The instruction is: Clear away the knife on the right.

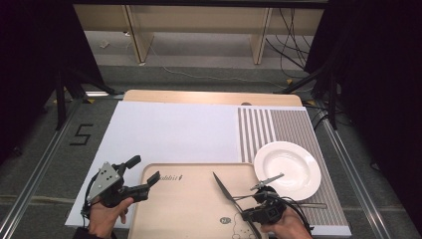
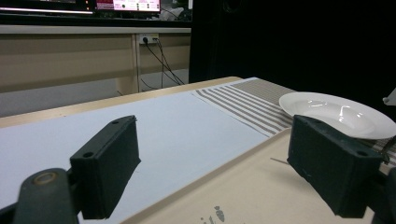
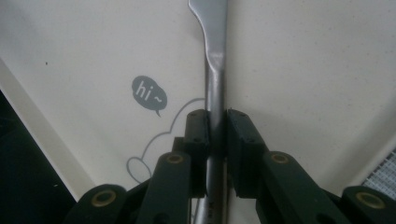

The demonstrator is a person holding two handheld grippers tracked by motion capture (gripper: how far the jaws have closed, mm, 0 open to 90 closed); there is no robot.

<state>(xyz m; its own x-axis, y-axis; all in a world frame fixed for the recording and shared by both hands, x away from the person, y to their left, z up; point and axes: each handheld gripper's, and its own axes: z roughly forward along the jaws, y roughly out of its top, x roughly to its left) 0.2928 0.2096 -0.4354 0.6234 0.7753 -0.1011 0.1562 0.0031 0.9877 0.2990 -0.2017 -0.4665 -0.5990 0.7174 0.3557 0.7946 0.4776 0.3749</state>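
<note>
At the left, the left claw (image 1: 143, 183) hangs with its jaws wide and nothing between them, over the near-left edge of the beige tray (image 1: 189, 209). Further right, the right claw (image 1: 247, 215) is clamped on the handle of a table knife (image 1: 222, 187), whose blade points away up over the tray. Beyond it sits the white plate (image 1: 287, 170) on the striped mat (image 1: 288, 124). The slim metal handle could pivot or slide in so narrow a grip, and the blade tip might swing into the plate.
</note>
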